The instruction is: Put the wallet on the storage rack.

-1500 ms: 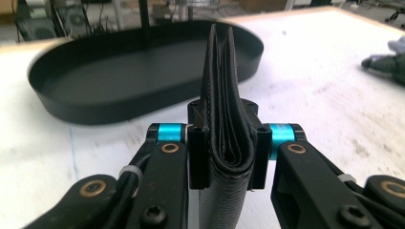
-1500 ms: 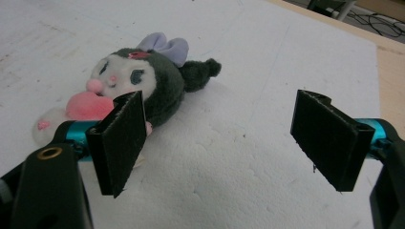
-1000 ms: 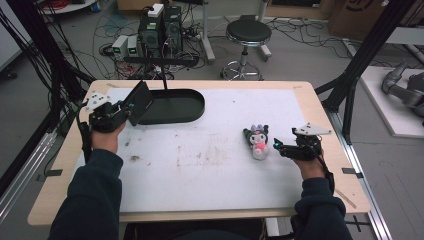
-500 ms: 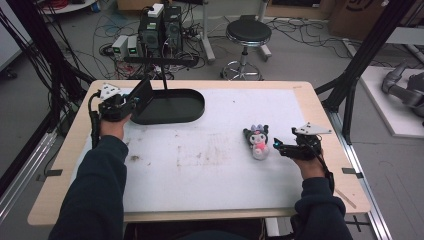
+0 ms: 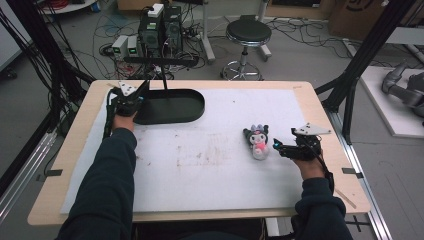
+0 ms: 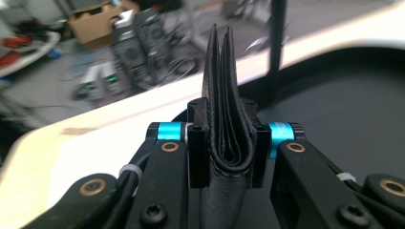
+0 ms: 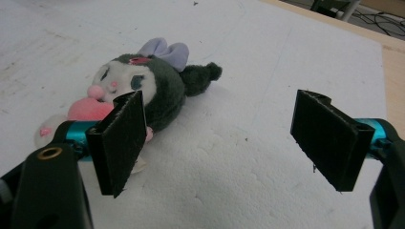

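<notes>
On the bench [image 5: 300, 95], the left claw [image 6: 223, 143] grips a folded wallet [image 6: 220, 86] upright beside the tray [image 5: 172, 107]; the right claw [image 7: 224, 143] gapes beside the plush [image 7: 143, 86].

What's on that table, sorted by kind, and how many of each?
Black folded wallet, clamped in the left gripper: 1
Black oval tray: 1
Plush toy, beside the open right gripper: 1
Total: 3

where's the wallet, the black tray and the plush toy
wallet [image 6: 224, 100], left gripper view, on its folded leather edge above the pads
black tray [image 5: 175, 107], high view, on its bare floor
plush toy [image 7: 157, 90], right gripper view, on its dark head
</notes>
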A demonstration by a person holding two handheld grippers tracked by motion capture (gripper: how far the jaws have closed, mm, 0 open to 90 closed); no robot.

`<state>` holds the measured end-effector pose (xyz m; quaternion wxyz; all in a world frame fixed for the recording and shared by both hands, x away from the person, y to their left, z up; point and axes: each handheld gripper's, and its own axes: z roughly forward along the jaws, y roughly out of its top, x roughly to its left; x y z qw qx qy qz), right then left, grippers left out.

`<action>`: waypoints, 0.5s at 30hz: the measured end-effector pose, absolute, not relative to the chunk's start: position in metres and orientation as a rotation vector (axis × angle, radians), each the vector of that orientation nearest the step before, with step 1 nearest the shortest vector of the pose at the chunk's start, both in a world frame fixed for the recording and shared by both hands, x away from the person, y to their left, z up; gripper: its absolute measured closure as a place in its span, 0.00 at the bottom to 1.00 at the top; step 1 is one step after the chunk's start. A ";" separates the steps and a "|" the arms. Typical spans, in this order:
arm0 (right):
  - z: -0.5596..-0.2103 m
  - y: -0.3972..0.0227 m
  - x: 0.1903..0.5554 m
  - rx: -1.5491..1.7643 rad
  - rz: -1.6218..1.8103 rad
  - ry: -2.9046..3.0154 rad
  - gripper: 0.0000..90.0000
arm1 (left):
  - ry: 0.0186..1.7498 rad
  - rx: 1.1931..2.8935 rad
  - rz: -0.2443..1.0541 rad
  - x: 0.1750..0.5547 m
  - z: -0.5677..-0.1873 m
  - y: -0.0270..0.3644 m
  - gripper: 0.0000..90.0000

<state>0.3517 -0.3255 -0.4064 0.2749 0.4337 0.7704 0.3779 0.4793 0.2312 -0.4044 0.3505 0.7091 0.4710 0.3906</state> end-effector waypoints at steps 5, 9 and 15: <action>-0.405 -0.325 0.350 1.162 1.023 2.067 0.22 | 1.217 1.825 0.891 0.480 -0.406 0.224 0.77; -0.404 -0.324 0.349 1.155 1.026 2.068 0.22 | 1.233 1.793 0.810 0.479 -0.406 0.221 0.59; -0.404 -0.323 0.349 1.148 1.030 2.074 0.22 | 1.222 1.764 0.767 0.478 -0.406 0.216 0.53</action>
